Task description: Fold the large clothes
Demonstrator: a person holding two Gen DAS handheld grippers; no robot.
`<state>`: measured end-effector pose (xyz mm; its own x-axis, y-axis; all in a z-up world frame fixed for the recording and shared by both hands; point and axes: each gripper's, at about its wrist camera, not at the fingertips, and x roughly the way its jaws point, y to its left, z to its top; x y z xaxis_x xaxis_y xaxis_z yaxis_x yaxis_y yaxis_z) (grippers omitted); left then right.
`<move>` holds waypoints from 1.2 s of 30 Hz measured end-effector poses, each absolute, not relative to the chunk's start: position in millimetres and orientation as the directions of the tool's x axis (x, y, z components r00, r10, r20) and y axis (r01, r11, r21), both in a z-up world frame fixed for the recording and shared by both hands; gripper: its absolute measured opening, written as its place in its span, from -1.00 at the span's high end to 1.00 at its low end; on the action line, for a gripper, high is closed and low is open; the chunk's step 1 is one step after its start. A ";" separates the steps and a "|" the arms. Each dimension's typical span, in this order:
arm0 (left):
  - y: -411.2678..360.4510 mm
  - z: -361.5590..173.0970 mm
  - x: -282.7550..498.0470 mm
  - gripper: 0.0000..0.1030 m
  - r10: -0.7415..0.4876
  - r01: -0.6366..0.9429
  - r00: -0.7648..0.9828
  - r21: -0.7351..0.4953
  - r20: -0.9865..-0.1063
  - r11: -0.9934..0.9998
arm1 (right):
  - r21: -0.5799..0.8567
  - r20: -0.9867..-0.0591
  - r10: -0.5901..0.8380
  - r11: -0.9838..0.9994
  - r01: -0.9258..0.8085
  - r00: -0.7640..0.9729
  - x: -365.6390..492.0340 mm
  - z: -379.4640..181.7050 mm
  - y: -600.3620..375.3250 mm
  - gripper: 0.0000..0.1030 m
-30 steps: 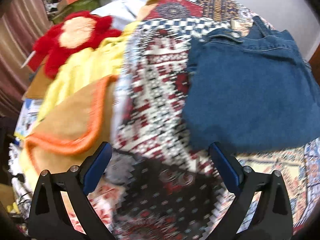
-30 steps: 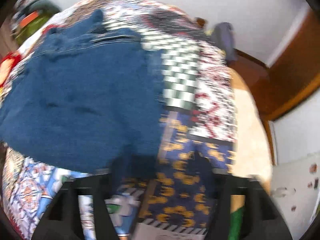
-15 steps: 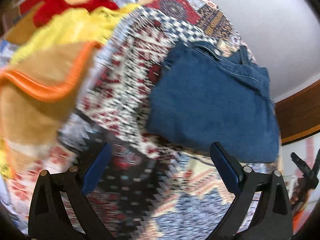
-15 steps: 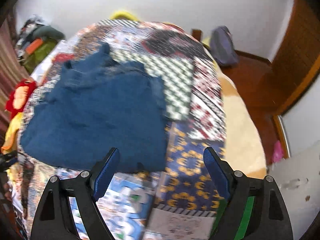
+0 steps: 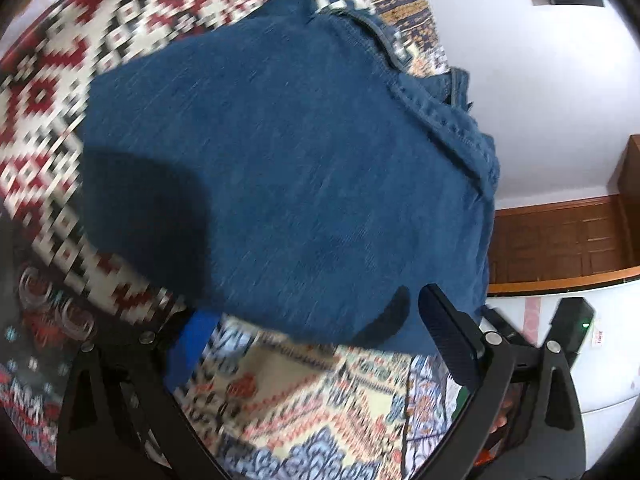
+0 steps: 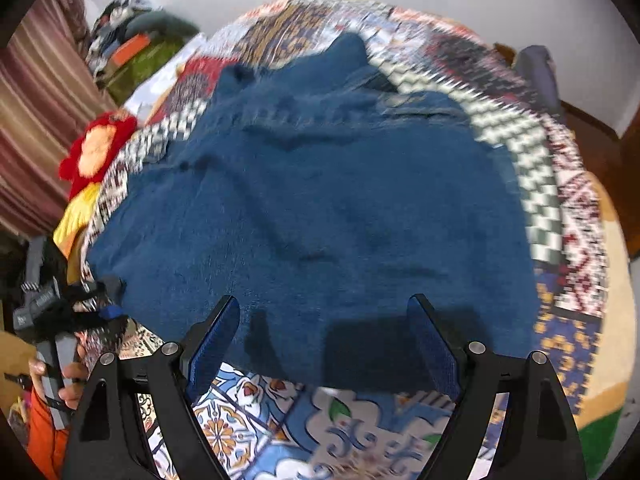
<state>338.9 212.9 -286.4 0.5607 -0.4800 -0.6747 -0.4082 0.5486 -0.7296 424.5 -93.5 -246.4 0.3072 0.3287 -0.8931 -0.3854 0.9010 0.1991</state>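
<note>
Denim garment (image 6: pixel 320 216): partly folded on patchwork bedspread (image 6: pixel 360 432). Left gripper (image 5: pixel 312 344), right gripper (image 6: pixel 324 344): jaws wide, empty, at near hem. Step: pre-grasp; next, pinch hem.

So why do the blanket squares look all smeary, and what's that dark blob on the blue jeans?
Left wrist view: motion blur smears the patterned quilt; the dark patch on the folded jeans is a shadow. Right wrist view: the jeans and checkered squares are blurred too, with shadows between the right hand-held gripper fingers; fisheye bends the edges.
</note>
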 end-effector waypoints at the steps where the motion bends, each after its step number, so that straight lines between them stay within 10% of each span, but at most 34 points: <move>1: 213.8 -285.7 343.2 -0.84 -0.471 -0.404 0.571 -0.730 -0.672 0.551 | 0.197 -0.899 0.324 0.899 -0.391 0.294 425.5 -251.9 -88.8 -0.64; 9: 213.1 -286.8 372.3 -0.55 -0.287 -0.486 0.625 -0.650 -0.726 0.584 | 0.133 -0.902 0.292 0.889 -0.438 0.318 424.4 -265.5 -72.7 -0.74; 15: 223.7 -271.0 359.0 0.34 -0.151 -0.549 0.674 -0.627 -0.723 0.552 | 0.144 -0.911 0.293 0.886 -0.441 0.292 426.4 -260.0 -76.4 -0.74; 18: 224.7 -248.8 356.8 0.46 -0.090 -0.533 0.694 -0.594 -0.714 0.602 | 0.149 -0.911 0.297 0.886 -0.440 0.288 424.5 -253.0 -78.4 -0.74; 36: 169.7 -98.4 308.9 0.49 0.219 -0.373 0.834 -0.223 -0.507 0.901 | 0.243 -0.883 0.426 0.773 -0.586 0.197 408.5 -244.2 28.8 -0.74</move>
